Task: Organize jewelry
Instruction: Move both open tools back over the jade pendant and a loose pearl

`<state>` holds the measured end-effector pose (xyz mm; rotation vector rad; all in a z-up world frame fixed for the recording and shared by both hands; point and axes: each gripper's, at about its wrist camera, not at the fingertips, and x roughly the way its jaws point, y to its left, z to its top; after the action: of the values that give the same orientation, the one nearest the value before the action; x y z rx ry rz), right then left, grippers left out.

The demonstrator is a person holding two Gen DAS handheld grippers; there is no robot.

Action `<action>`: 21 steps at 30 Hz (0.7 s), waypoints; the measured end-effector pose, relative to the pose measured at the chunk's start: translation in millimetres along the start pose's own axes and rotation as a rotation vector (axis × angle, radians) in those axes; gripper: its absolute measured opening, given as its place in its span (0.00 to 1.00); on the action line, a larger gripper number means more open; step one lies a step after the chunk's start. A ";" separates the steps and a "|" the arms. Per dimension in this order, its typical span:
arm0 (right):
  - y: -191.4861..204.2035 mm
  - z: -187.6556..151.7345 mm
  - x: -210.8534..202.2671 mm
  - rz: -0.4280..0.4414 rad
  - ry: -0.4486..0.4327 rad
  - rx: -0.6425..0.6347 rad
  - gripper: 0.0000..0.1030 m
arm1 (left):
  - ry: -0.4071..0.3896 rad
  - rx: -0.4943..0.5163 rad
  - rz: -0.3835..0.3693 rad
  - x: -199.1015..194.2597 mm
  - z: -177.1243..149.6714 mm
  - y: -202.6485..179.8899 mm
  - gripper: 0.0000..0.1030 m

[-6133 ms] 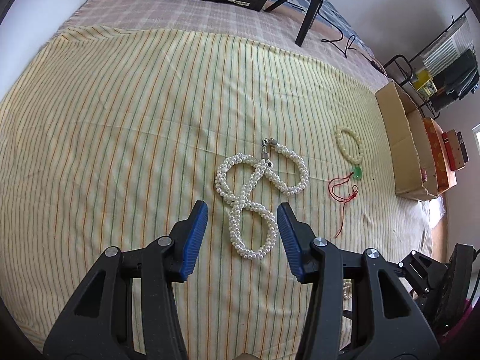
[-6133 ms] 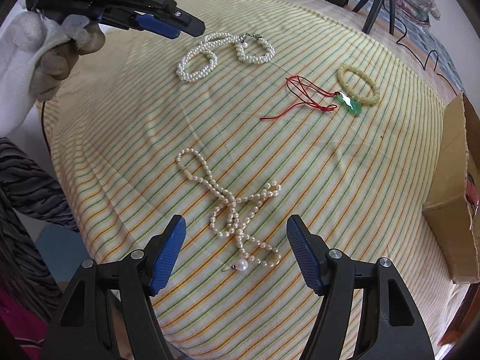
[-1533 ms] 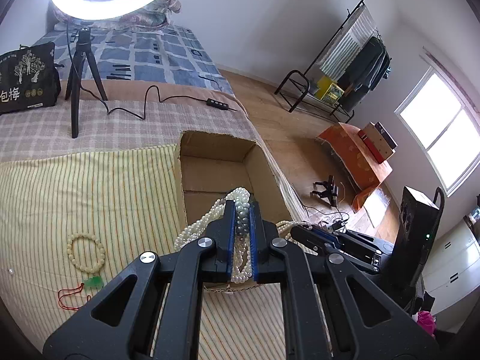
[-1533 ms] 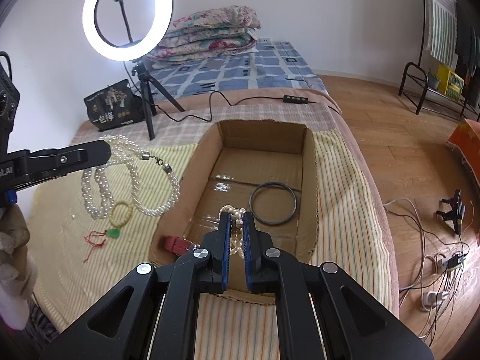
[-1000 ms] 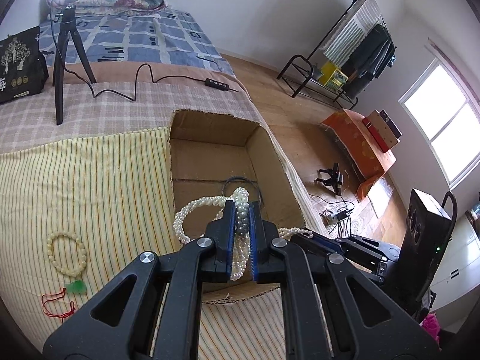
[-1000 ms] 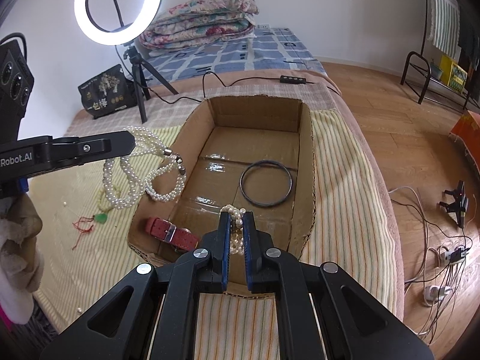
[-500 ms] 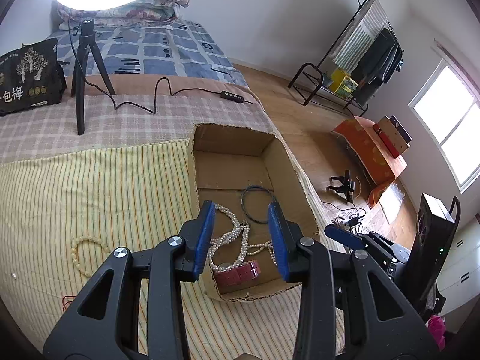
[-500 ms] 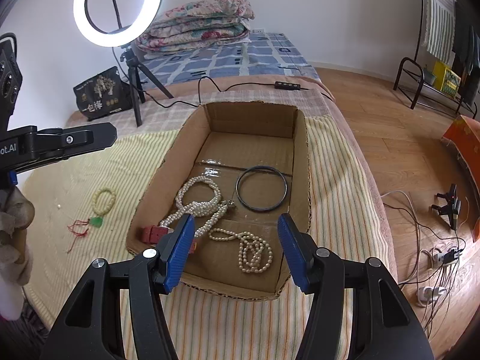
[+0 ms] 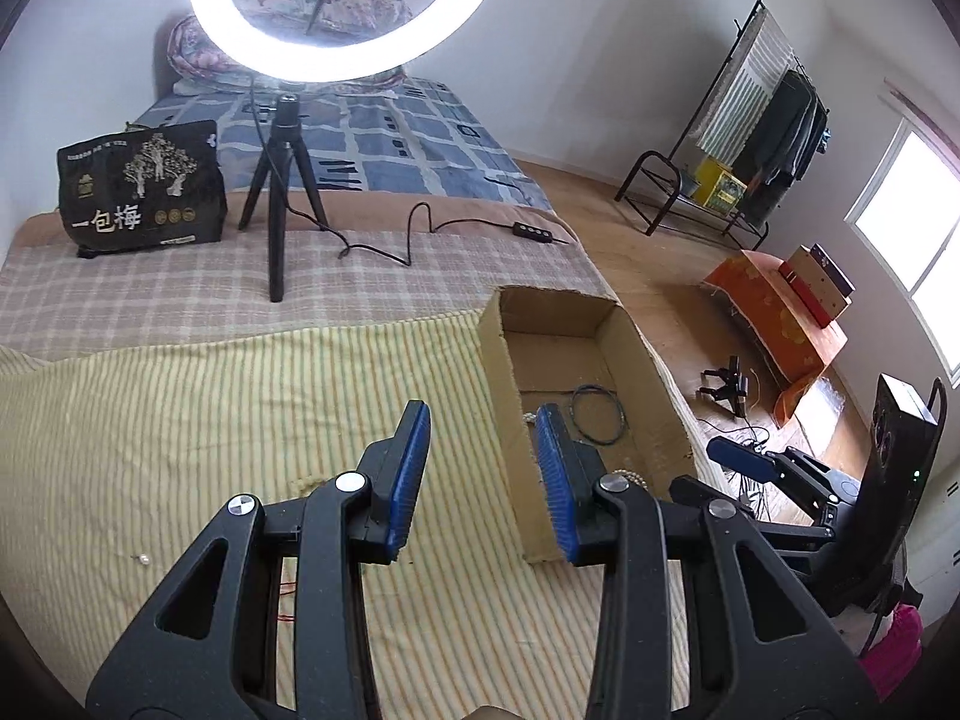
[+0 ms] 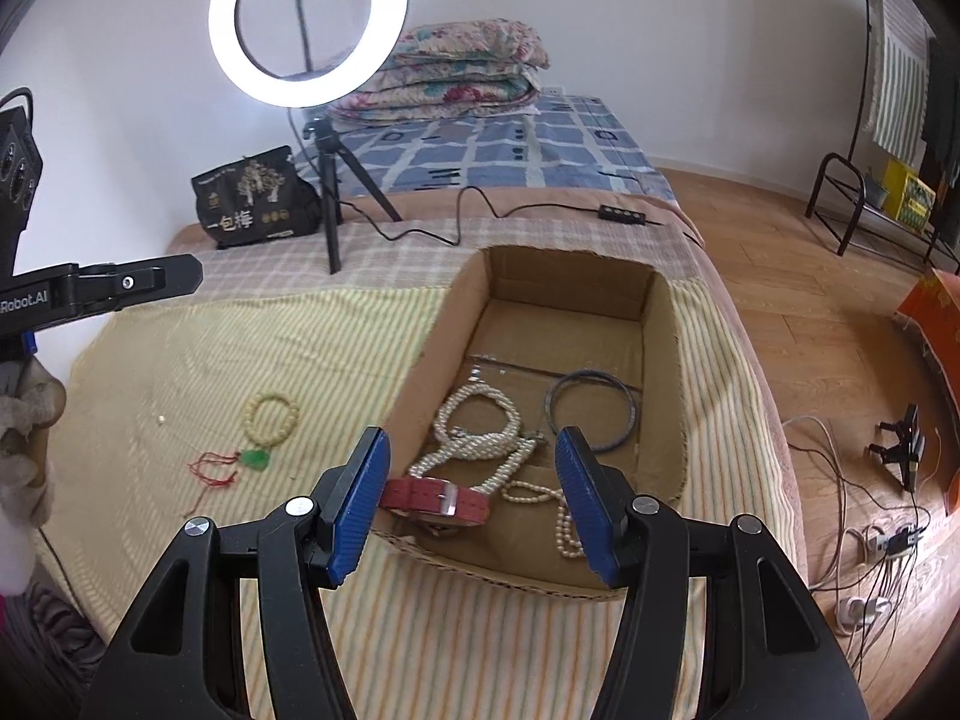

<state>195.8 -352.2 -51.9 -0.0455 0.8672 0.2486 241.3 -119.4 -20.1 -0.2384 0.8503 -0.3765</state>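
In the foreground of the right wrist view, the right gripper [image 10: 474, 504] is held wide apart with nothing between its blue pads, above the near edge of the cardboard box [image 10: 663, 324]; its jaws have just been opening. Just beyond the pads, at centre frame, the thick pearl necklace [image 10: 480, 438] and the thin pearl strand [image 10: 555, 507] are seen lying on the box floor beside a red watch strap [image 10: 435, 498] and a dark bangle [image 10: 591, 411]. The left gripper [image 9: 483, 477] is likewise parted and empty, its jaws also just opened, over the striped cloth [image 9: 210, 420]. Left of centre, the bead bracelet [image 10: 270, 417] with its green pendant [image 10: 257, 459] and red cord remains on the cloth, well apart from the box. It is judged the next piece; it would best be approached from above, one pad placed inside the bead loop, so that cloth is not pinched. Farther back, a ring light [image 10: 309, 18] is seen.
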 end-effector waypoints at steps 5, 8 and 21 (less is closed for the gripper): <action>25.0 4.2 -2.7 0.014 -0.007 -0.039 0.55 | -0.022 -0.013 0.031 -22.2 0.0 25.4 0.35; 37.0 6.0 -3.3 0.022 -0.010 -0.052 0.55 | -0.031 -0.018 0.045 -34.0 -0.1 38.4 0.35; 100.2 -7.2 -3.0 0.079 -0.020 -0.181 0.55 | -0.025 -0.049 0.117 -63.3 -9.7 100.4 0.35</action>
<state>165.1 -256.6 -48.2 -0.1775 0.8258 0.4002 218.7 -2.5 -18.3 -0.2372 0.8455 -0.2433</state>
